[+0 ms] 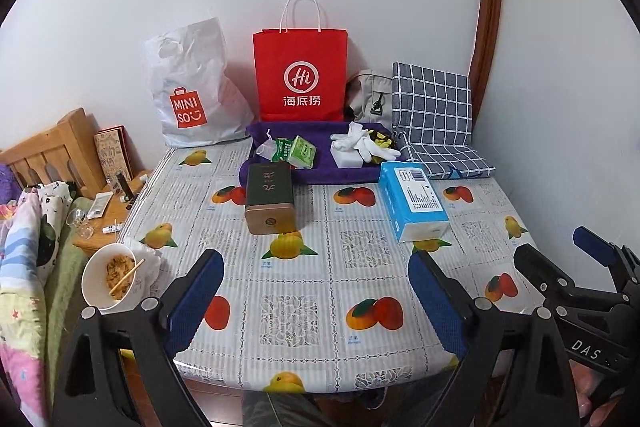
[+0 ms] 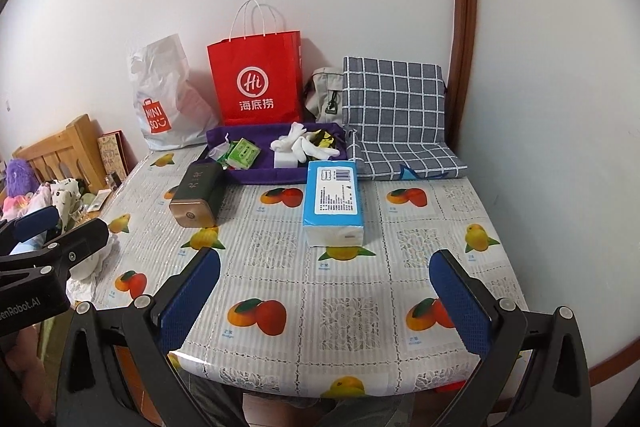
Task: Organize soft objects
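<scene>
A blue tissue pack point(image 1: 414, 201) point(image 2: 334, 199) lies mid-table. Behind it a purple tray point(image 1: 320, 173) point(image 2: 266, 175) holds white gloves point(image 1: 354, 139) point(image 2: 296, 143), a white sponge block point(image 1: 350, 159) point(image 2: 286, 160), green tissue packets point(image 1: 300, 151) point(image 2: 244, 153) and a yellow-black item point(image 1: 380, 141). A grey checked cushion point(image 1: 436, 115) point(image 2: 396, 111) leans at the back right. My left gripper point(image 1: 316, 299) is open and empty over the table's near edge. My right gripper point(image 2: 324, 299) is open and empty, to the right of the left one.
A dark tea tin point(image 1: 270, 199) point(image 2: 198, 197) lies left of the tissue pack. A red paper bag point(image 1: 300, 75) point(image 2: 256, 79), a white Miniso bag point(image 1: 192, 91) and a beige bag point(image 1: 368, 95) stand against the wall. A noodle bowl point(image 1: 114, 277) sits at the left edge.
</scene>
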The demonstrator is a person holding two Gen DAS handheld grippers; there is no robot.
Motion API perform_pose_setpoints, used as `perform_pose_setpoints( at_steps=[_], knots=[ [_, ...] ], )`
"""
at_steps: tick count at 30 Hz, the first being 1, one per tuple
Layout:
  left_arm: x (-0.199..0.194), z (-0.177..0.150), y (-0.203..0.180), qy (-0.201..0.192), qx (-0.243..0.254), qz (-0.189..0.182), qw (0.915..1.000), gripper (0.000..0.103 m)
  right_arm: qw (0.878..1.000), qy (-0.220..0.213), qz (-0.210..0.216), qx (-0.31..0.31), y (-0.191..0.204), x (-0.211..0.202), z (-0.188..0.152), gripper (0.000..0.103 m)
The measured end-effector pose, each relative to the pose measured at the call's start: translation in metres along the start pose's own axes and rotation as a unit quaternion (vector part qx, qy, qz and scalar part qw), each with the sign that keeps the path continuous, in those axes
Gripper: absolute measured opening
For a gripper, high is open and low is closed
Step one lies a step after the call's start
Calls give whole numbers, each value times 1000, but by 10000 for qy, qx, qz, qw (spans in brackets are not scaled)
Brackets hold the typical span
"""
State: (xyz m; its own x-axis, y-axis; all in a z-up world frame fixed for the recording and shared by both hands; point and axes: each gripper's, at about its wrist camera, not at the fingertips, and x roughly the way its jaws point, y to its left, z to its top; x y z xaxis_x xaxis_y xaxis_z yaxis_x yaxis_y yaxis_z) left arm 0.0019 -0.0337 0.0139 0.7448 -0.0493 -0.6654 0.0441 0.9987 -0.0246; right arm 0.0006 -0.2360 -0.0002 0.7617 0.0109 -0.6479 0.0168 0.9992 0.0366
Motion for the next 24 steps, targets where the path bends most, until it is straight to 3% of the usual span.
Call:
perform_pose_setpoints(
  at_steps=[24],
  knots=[
    [-5,-3,3,40,-21,-24,10000,94,10000,19,72,16,0,0,-3,103]
  ],
)
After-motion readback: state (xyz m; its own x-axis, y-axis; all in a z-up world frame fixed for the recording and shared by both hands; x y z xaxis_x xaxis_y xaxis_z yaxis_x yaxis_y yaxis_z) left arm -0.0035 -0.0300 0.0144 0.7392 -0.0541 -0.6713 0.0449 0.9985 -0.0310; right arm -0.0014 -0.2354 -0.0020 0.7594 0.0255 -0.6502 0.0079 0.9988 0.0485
